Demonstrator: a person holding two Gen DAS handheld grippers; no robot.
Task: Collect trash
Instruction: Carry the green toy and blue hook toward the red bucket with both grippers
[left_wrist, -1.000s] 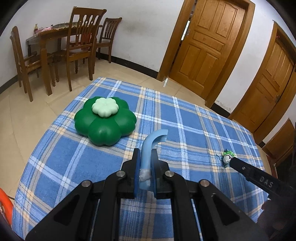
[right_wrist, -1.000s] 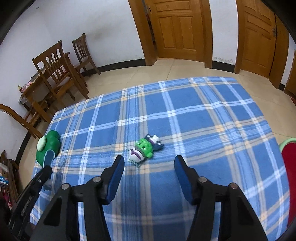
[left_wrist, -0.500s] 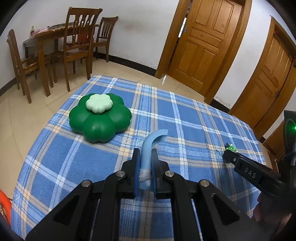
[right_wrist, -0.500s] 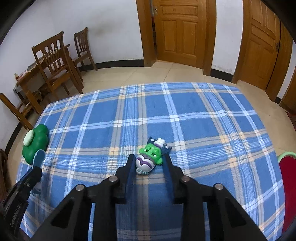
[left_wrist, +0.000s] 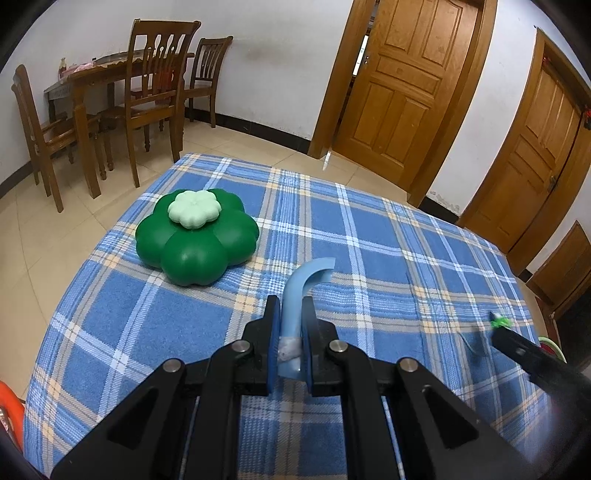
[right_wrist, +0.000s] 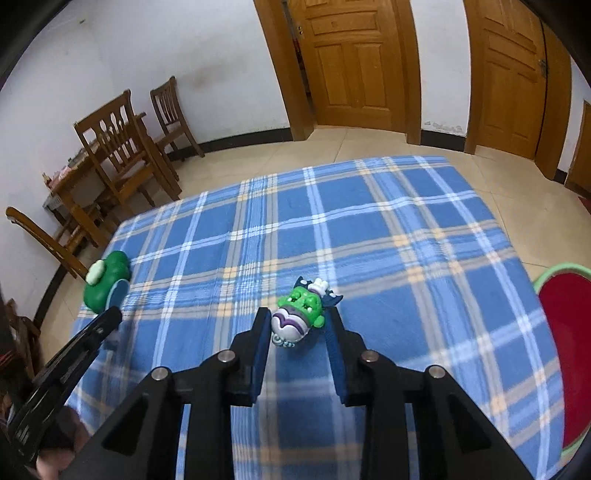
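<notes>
Left tool (left_wrist: 289, 317) pinches a curved pale-blue plastic strip (left_wrist: 301, 286); right tool (right_wrist: 298, 326) grips a glossy green figurine (right_wrist: 300, 314) over plaid cloth (right_wrist: 369, 229).

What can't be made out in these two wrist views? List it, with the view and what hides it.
- Red bin, right wrist view: cut off by the picture's edge; its contents don't show.
- Green toy, left wrist view: tiny, mostly behind the right gripper.
- Light blue strip, left wrist view: its lower end is hidden in the left gripper jaws.
- Orange object, left wrist view: cut off; unidentifiable.
</notes>
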